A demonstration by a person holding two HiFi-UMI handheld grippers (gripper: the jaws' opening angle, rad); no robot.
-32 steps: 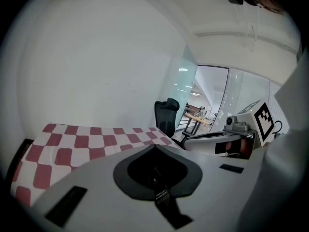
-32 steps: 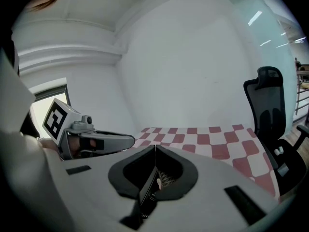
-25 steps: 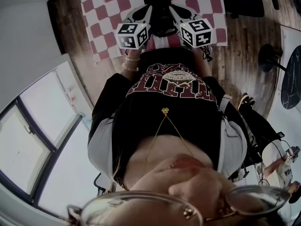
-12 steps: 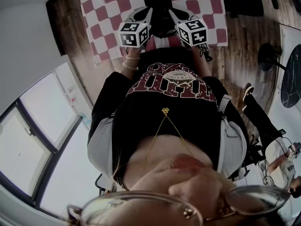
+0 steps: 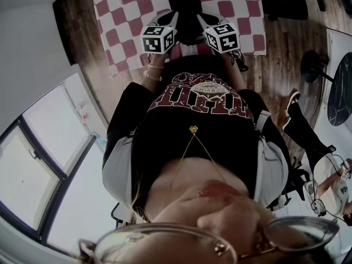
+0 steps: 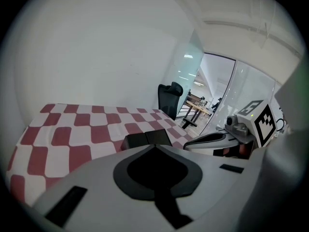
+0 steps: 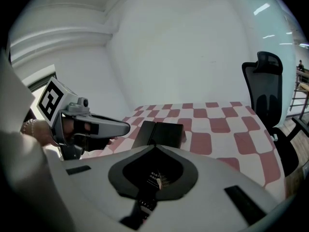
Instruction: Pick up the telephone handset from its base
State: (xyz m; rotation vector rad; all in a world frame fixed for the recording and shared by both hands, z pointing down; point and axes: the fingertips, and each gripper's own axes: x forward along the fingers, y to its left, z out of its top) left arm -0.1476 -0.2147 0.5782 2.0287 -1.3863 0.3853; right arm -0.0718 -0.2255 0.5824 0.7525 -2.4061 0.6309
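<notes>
A black telephone lies on the red-and-white checked tablecloth, seen near the top of the head view. From each gripper view the telephone shows as a dark flat block just beyond the jaw tips; I cannot tell handset from base. My left gripper hangs at its left side and my right gripper at its right, both above it and apart from it. The left gripper is shut with nothing in it. The right gripper is shut too, tips together and empty.
A black office chair stands past the table's right end. Wooden floor surrounds the table. The person's torso fills the middle of the head view, and a window lies at lower left. Another person is at lower right.
Both grippers have sunk toward the table and telephone, moving up the head view and looking smaller. Their jaws stayed shut.
</notes>
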